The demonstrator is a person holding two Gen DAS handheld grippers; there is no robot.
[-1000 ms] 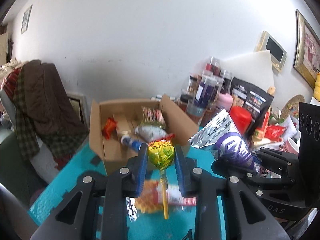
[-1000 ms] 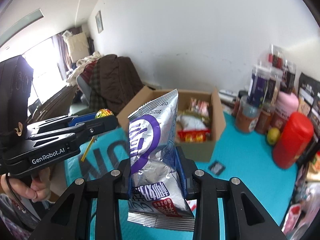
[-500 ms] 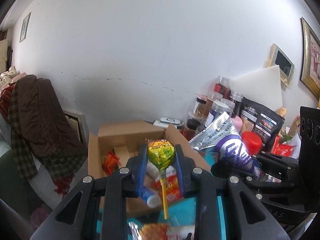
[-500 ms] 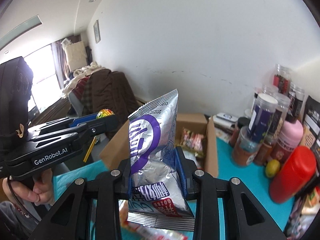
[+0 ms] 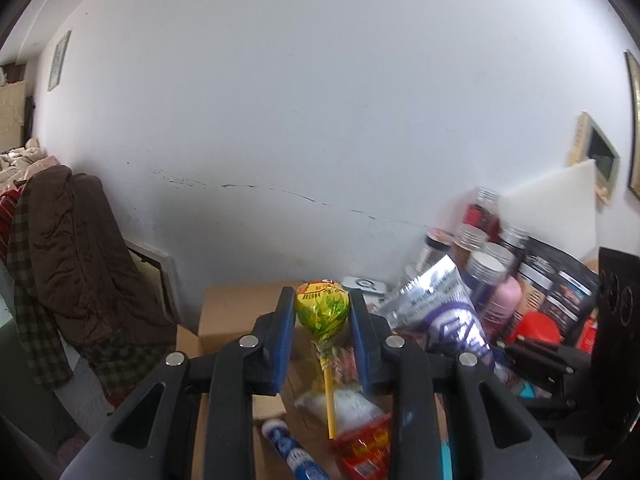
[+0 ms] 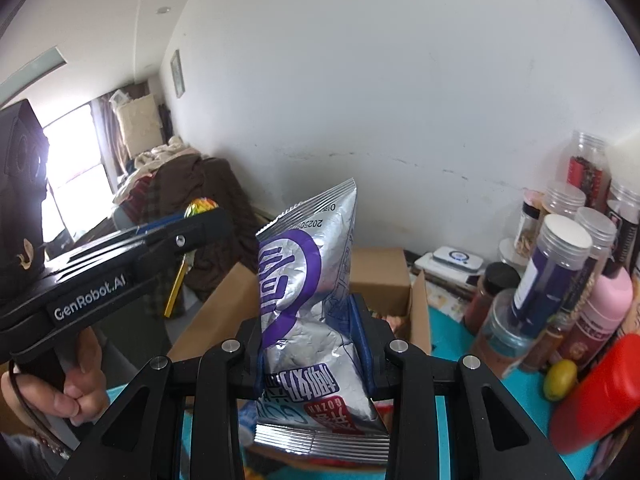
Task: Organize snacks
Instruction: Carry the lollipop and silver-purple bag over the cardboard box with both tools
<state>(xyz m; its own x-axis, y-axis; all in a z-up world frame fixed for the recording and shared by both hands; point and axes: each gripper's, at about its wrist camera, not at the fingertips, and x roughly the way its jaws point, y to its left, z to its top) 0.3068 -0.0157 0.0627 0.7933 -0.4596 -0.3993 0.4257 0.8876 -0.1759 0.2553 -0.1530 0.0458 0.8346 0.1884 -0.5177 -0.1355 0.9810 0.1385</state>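
Note:
My left gripper (image 5: 322, 312) is shut on a lollipop (image 5: 322, 310) with a yellow-green wrapper and a yellow stick, held above the open cardboard box (image 5: 236, 308). The box holds a blue tube (image 5: 290, 454), a white packet (image 5: 350, 404) and a red packet (image 5: 366, 446). My right gripper (image 6: 308, 320) is shut on a silver and purple snack bag (image 6: 306, 296), upright, over the near side of the box (image 6: 380, 276). The left gripper with the lollipop (image 6: 200, 206) shows at the left of the right wrist view. The bag also shows in the left wrist view (image 5: 444, 304).
Jars and bottles (image 6: 560, 264), a pink bottle (image 6: 600, 312), a red container (image 6: 600, 392) and a yellow-green fruit (image 6: 560, 378) stand on the teal table cover (image 6: 452, 340) right of the box. A brown coat (image 5: 80, 248) hangs left. A white wall rises behind.
Both grippers have moved forward and up over the box with their loads still held. The box now lies directly under the left gripper; the loose snacks on the table have left view.

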